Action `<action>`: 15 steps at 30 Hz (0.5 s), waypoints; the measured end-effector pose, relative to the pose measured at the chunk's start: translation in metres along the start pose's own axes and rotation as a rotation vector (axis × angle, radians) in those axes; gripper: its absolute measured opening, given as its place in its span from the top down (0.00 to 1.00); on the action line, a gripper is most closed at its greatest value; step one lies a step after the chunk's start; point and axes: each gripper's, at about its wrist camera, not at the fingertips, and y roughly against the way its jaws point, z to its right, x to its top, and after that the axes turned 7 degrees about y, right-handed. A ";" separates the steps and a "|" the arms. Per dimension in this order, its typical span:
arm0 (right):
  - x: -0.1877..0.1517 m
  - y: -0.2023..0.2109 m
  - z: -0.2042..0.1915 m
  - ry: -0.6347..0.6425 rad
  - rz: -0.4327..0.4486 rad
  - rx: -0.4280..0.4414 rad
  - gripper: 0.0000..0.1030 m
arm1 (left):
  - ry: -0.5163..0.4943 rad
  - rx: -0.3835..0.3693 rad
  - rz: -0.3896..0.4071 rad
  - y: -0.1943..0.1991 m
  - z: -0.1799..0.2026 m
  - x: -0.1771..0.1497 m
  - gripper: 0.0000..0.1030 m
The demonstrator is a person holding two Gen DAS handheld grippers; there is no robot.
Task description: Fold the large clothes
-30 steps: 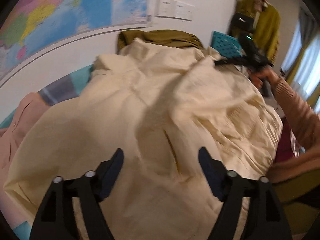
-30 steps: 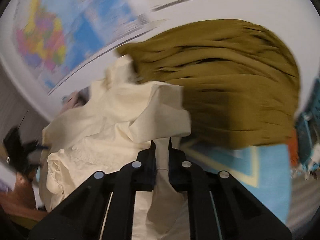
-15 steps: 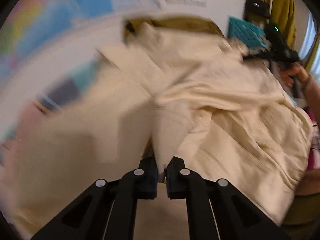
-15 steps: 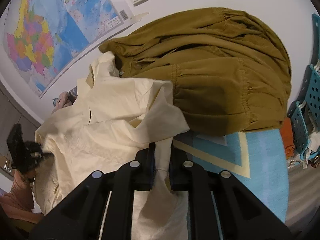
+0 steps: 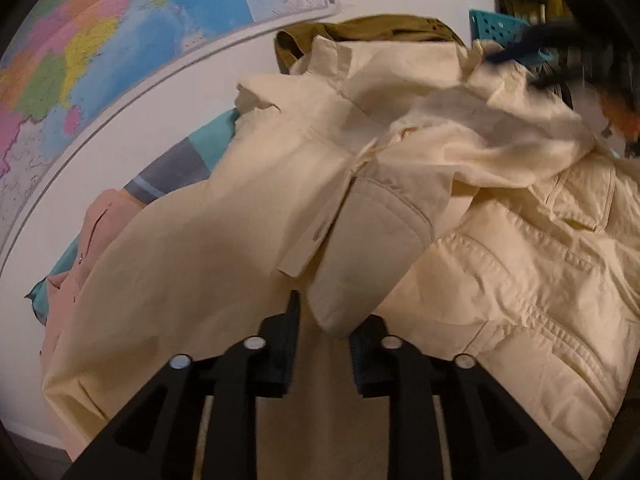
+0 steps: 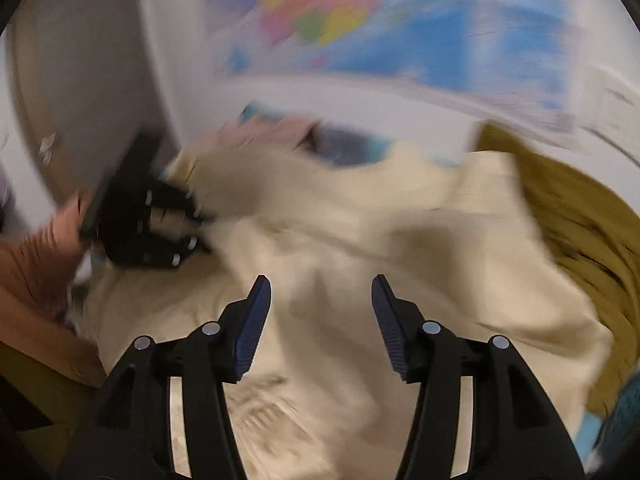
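Cuff (image 5: 372, 256) lies between opening left tongs (image 5: 324, 320); opening right tongs (image 6: 322, 312) hold nothing.

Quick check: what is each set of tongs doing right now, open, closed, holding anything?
Left tongs: opening, cream jacket cuff between the tips, no longer clamped.
Right tongs: opening, nothing gripped, above the jacket.

Left wrist view: mostly sharp, dim warm indoor light, no glare. Soft shadow falls on the cream jacket (image 5: 400, 208) just ahead of the left claw (image 5: 322, 344). Far ahead to the right, the right claw (image 5: 536, 46) is a dark motion smear. Fisheye bends the wall map (image 5: 120, 48) into an arc; corners vignette black.

Right wrist view: heavy motion blur throughout; only the right claw (image 6: 321, 320) itself is crisp. Map colours streak above it.
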 end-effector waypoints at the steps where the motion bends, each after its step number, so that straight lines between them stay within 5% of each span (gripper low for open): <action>1: 0.004 -0.015 -0.010 0.040 -0.033 0.000 0.50 | 0.014 -0.010 0.006 0.002 -0.003 0.000 0.74; 2: 0.005 -0.030 -0.019 0.080 -0.070 -0.004 0.51 | 0.021 -0.014 0.008 0.003 -0.004 -0.001 0.74; 5: -0.004 -0.069 -0.038 0.155 -0.182 -0.005 0.92 | 0.052 -0.013 0.001 0.004 -0.008 -0.005 0.73; 7: -0.018 -0.074 -0.045 0.149 -0.223 0.064 0.94 | 0.101 -0.034 -0.017 0.004 -0.015 -0.007 0.63; 10: -0.037 -0.066 -0.057 0.185 -0.267 0.096 0.93 | 0.197 -0.109 -0.003 0.013 -0.032 -0.012 0.60; 13: -0.041 -0.043 -0.051 0.124 -0.233 0.122 0.78 | 0.283 -0.225 0.024 0.027 -0.044 -0.011 0.59; 15: -0.039 -0.022 -0.039 0.073 -0.167 0.130 0.62 | 0.290 -0.277 0.049 0.035 -0.044 -0.006 0.47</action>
